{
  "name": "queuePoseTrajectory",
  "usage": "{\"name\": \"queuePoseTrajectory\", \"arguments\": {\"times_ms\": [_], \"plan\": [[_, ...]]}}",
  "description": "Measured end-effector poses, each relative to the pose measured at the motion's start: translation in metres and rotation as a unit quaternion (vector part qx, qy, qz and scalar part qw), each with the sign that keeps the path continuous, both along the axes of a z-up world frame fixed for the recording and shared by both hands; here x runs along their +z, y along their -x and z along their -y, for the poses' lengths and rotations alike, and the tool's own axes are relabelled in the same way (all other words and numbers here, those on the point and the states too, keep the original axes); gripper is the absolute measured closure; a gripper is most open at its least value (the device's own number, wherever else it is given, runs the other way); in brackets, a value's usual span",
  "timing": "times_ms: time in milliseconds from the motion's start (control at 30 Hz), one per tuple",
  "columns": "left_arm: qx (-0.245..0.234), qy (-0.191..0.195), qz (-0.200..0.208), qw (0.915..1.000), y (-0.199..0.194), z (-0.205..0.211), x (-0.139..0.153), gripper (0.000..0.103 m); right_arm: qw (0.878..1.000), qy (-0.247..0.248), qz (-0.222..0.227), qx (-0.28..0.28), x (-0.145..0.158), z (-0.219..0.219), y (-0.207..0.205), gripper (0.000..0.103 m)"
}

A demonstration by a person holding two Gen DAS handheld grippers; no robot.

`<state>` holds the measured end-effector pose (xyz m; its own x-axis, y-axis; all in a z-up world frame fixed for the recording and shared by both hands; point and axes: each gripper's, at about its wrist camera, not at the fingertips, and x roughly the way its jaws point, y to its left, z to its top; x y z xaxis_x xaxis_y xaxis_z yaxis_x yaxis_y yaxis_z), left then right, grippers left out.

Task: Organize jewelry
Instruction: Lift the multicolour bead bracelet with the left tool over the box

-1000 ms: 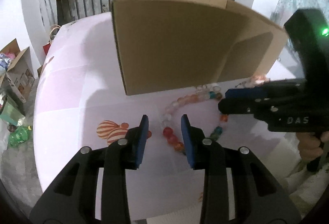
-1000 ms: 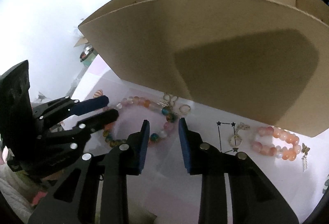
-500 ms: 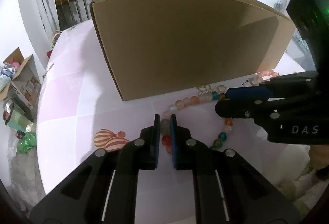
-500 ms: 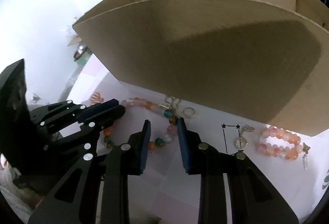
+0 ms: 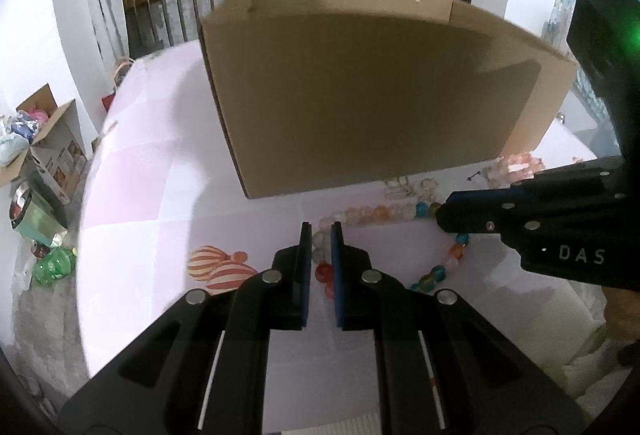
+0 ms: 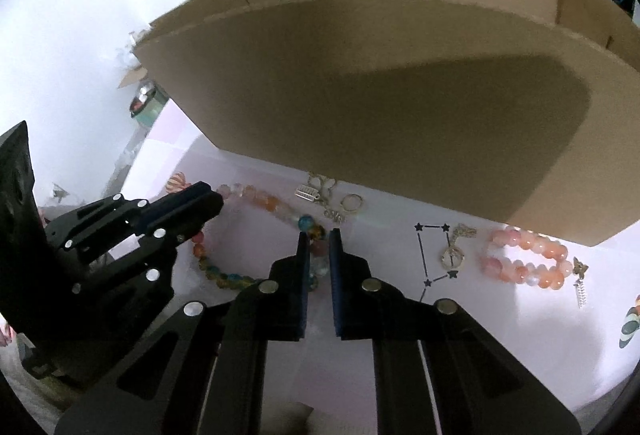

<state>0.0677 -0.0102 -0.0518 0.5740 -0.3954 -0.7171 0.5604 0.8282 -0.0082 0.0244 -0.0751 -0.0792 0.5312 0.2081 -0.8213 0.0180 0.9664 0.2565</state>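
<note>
In the left wrist view, the left gripper (image 5: 321, 235), wide apart a second ago, is now clenched on the near-left run of the long multicoloured glass-bead necklace (image 5: 376, 212) lying on the pale pink tabletop (image 5: 160, 195), so that end seems ready to lift toward the brown cardboard box (image 5: 360, 95), whose inside is hidden here. In the right wrist view, the right gripper (image 6: 318, 241) is closing on the necklace's beads beside the blue one; the box's visible interior looks empty, while a pink bead bracelet (image 6: 524, 263) waits outside.

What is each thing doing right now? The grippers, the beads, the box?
Left gripper: shut on the long bead necklace.
Right gripper: closing on the same necklace.
Cardboard box: upright, top open.
Pink bracelet: lying loose on the table.
</note>
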Motion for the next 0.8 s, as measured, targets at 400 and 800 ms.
{"name": "queuePoseTrajectory", "arguments": {"times_ms": [400, 800], "plan": [[0.006, 0.068, 0.035, 0.9971, 0.026, -0.019, 0.074, 0.095, 0.995, -0.005, 0.091, 0.034, 0.058, -0.002, 0.026, 0.093], [-0.042, 0.104, 0.072, 0.9911, -0.045, 0.016, 0.169, 0.095, 0.982, 0.021, 0.185, 0.04, 0.147, 0.034, -0.031, 0.093]]}}
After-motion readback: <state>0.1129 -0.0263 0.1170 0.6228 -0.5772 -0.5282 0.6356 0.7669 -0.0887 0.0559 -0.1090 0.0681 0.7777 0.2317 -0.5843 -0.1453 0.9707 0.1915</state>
